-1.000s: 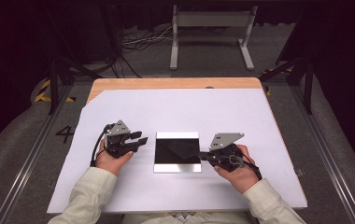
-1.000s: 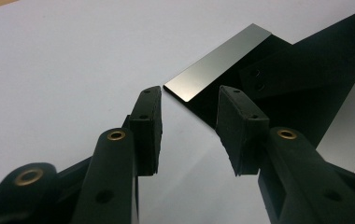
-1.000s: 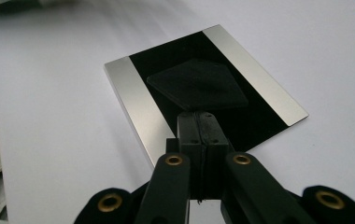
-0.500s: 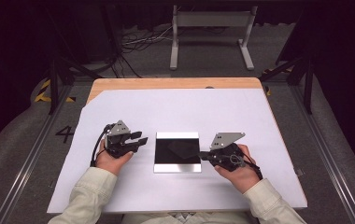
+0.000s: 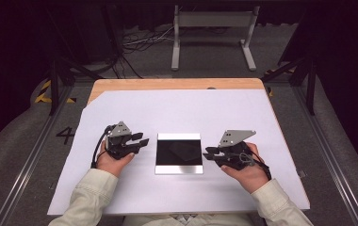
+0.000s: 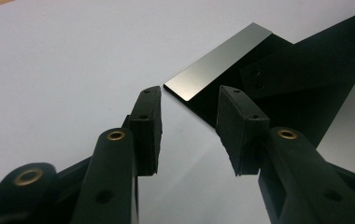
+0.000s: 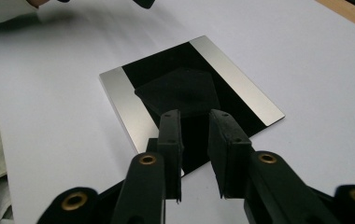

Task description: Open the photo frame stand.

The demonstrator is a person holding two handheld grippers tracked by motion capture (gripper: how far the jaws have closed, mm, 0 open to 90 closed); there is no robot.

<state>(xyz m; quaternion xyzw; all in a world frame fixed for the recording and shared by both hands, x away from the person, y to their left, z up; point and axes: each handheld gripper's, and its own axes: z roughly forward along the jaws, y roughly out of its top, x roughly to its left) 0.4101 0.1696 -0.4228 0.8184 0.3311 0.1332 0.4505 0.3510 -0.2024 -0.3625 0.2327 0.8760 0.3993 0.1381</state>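
A flat square plate point(image 5: 178, 153) with a glossy black middle and silver strips along two edges lies on the white sheet point(image 5: 191, 108), between my two hands. My left gripper point(image 5: 142, 140) rests just left of it, open. In the left gripper view its jaws point(image 6: 189, 95) point at a corner of the plate point(image 6: 217, 60), with only sheet between them. My right gripper point(image 5: 207, 154) lies just right of the plate. Its jaws point(image 7: 195, 116) have just been opening and stand a little apart over the plate's near edge point(image 7: 185, 88), with nothing held between them.
The sheet covers most of a wooden table point(image 5: 167, 84). A metal stand point(image 5: 212, 19) and loose cables point(image 5: 139, 42) sit on the floor beyond the far edge. Dark rails run along both sides of the table.
Both hands have kept their places beside the plate. The right gripper's jaws look slightly wider apart than before.
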